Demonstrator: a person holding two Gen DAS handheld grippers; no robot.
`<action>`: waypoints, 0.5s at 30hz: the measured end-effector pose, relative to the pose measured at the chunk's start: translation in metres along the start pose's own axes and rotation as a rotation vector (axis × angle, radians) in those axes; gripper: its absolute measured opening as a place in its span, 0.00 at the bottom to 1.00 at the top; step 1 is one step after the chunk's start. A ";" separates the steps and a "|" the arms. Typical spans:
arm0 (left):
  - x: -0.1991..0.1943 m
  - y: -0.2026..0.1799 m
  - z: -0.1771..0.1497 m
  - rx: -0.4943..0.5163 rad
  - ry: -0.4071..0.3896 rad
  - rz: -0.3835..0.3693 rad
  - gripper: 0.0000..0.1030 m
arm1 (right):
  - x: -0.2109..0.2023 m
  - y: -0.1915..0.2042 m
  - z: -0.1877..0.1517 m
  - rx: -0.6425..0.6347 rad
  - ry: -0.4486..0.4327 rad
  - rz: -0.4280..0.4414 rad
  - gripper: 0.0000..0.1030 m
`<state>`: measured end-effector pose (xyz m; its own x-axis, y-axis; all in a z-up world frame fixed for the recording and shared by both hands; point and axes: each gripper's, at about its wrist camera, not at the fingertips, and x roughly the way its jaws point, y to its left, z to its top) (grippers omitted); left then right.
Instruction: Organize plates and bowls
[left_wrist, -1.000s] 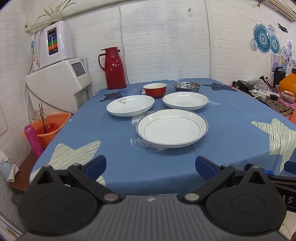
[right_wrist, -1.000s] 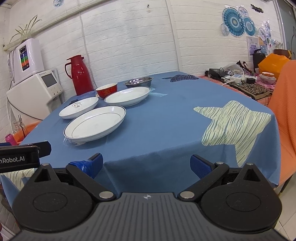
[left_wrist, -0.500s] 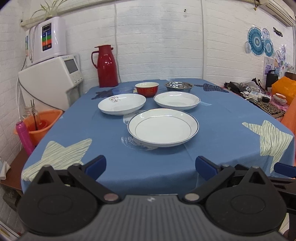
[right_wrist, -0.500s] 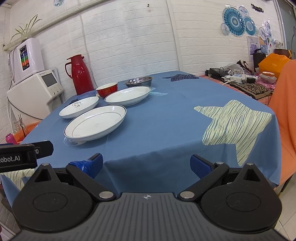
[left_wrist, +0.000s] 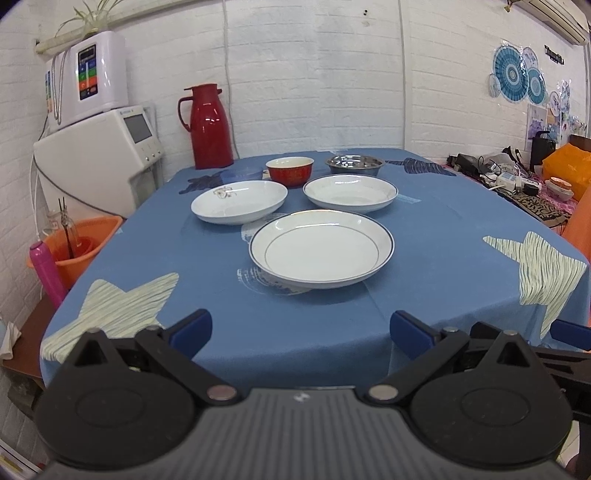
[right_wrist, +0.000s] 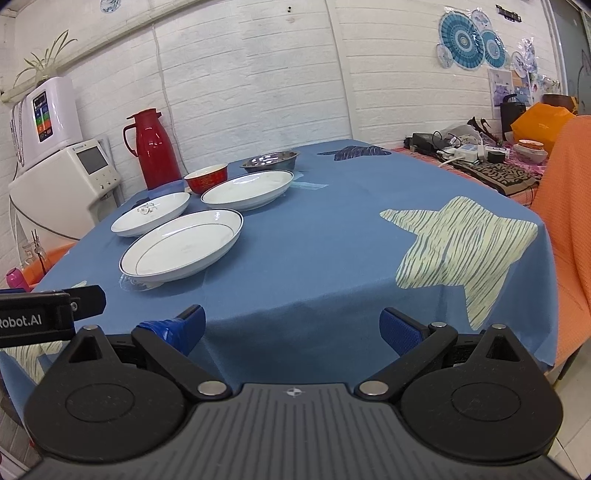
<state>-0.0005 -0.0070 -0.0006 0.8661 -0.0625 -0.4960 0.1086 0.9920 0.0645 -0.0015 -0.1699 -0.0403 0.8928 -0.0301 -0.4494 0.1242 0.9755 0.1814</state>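
Left wrist view: my left claw (left_wrist: 301, 330) was spread wide, holding nothing, hanging off the near edge of the table (left_wrist: 443, 236) short of the dishes. The big rimmed plate (left_wrist: 321, 249) lay dead ahead, closest, flat on the blue cloth. Behind it to the left sat the flower-print plate (left_wrist: 239, 201), behind to the right the second rimmed plate (left_wrist: 350, 192), none of the three touching. Further back stood the red bowl (left_wrist: 290, 170) and the steel bowl (left_wrist: 354, 165), a small blue bowl (left_wrist: 242, 173) left of the red one, and a red thermos (left_wrist: 208, 127) at the far edge. Right wrist view: my right claw (right_wrist: 291, 330) was also released and empty, off the near edge, facing mostly bare cloth and a pale star print (right_wrist: 461, 243). From here the big rimmed plate (right_wrist: 181, 245) lay ahead and well to the left, the flower-print plate (right_wrist: 150, 212) and second rimmed plate (right_wrist: 248, 189) beyond it, the red bowl (right_wrist: 206, 178) and steel bowl (right_wrist: 269, 161) farther. The left claw body (right_wrist: 48, 317) showed at the left edge. Judgement: nothing stacked yet; left claw is nearer and square to the big plate, so it looks the natural one to go first, straight forward onto the near rim.
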 end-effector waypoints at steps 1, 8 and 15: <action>0.000 0.000 0.000 0.000 0.000 0.000 0.99 | 0.000 -0.001 0.000 0.002 -0.001 -0.004 0.86; 0.003 0.003 0.001 -0.010 0.007 0.004 0.99 | 0.000 -0.003 -0.001 0.003 -0.004 -0.015 0.86; 0.003 0.009 0.000 -0.025 0.003 0.020 0.99 | 0.000 -0.002 0.000 0.003 -0.001 -0.012 0.86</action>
<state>0.0026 0.0018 -0.0016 0.8665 -0.0429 -0.4973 0.0793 0.9955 0.0524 -0.0019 -0.1720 -0.0408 0.8917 -0.0415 -0.4506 0.1359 0.9744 0.1791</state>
